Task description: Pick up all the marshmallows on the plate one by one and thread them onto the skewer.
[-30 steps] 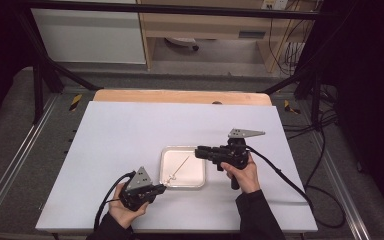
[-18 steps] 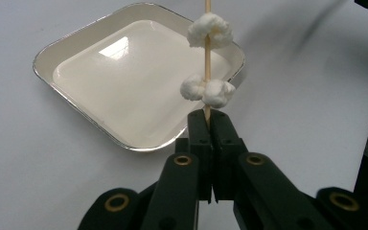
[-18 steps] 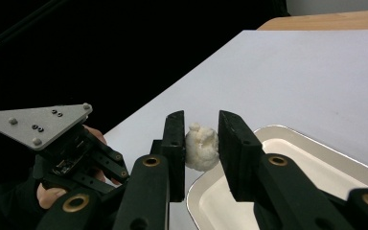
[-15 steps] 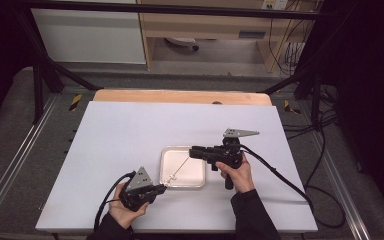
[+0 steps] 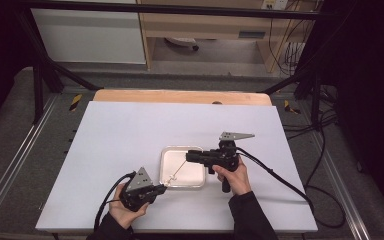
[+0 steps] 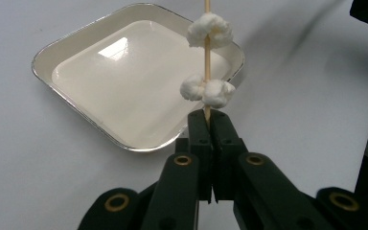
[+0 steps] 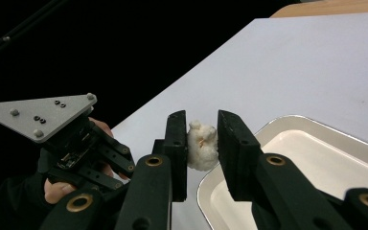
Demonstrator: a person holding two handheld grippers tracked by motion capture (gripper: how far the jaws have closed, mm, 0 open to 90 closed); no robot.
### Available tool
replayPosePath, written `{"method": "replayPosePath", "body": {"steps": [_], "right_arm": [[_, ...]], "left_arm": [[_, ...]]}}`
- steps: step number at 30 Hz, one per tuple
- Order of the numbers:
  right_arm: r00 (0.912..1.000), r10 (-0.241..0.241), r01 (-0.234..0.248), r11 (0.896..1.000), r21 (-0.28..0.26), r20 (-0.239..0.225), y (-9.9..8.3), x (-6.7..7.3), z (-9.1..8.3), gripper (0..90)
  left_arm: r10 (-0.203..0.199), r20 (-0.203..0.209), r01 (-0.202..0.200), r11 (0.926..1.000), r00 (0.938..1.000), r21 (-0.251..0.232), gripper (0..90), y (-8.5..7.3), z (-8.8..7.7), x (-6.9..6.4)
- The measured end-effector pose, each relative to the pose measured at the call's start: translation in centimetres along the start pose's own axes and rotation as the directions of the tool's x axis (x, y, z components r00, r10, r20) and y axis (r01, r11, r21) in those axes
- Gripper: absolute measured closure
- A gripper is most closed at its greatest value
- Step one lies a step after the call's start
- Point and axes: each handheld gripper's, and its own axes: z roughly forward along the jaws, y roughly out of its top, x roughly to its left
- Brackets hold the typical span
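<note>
Wooden skewer [image 6: 206, 72] runs slanted above the white tray [image 6: 76, 45], w/ white marshmallow pieces threaded on it: in the left gripper view one lump [image 6: 210, 29] sits higher up the stick, and a second lump [image 6: 207, 91] is just above the jaws. Left gripper [image 6: 207, 125] has its jaws pressed together on the skewer's lower end, clamping it. In the high view the skewer [image 5: 179, 167] crosses the tray [image 5: 197, 181] diagonally, from the left gripper [image 5: 161, 187] at the tray's near-left corner up toward the right gripper [image 5: 190, 155] at the tray's right side.

Right gripper view: the right gripper [image 7: 202, 143] has a marshmallow [image 7: 201, 146] between its jaws. Left pad touches it; the right pad is at or just off its other side, can't tell if it presses. Jaws narrow, have just been closing a bit, w/ the marshmallow between them. That piece hangs over the tray's [image 7: 287, 122] rim, near its corner.

Left hand [image 5: 125, 212] holds its gripper low, close to the white worktop [image 5: 120, 135]; right hand [image 5: 235, 179] grips the handle beside the tray, gripper roughly level, above the tray. Cables trail off both grippers. Beyond the worktop's far edge is a wooden strip [image 5: 180, 96].
</note>
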Motion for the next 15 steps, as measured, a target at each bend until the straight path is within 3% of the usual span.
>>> {"method": "replayPosePath", "body": {"steps": [10,15], "right_arm": [[0.9999,0.006,-0.006,1.000,0.027,-0.014,-0.7,0.1,0.5,76.6],[0.9984,0.023,-0.019,0.996,0.085,-0.052,-1.9,0.1,1.8,76.7]], "left_arm": [[0.013,-0.001,-0.013,0.9998,0.9999,0.014,88.9,-0.1,0.2,0.0],[0.022,-0.006,-0.022,0.9997,0.9997,0.009,88.8,0.2,0.2,-0.3]]}}
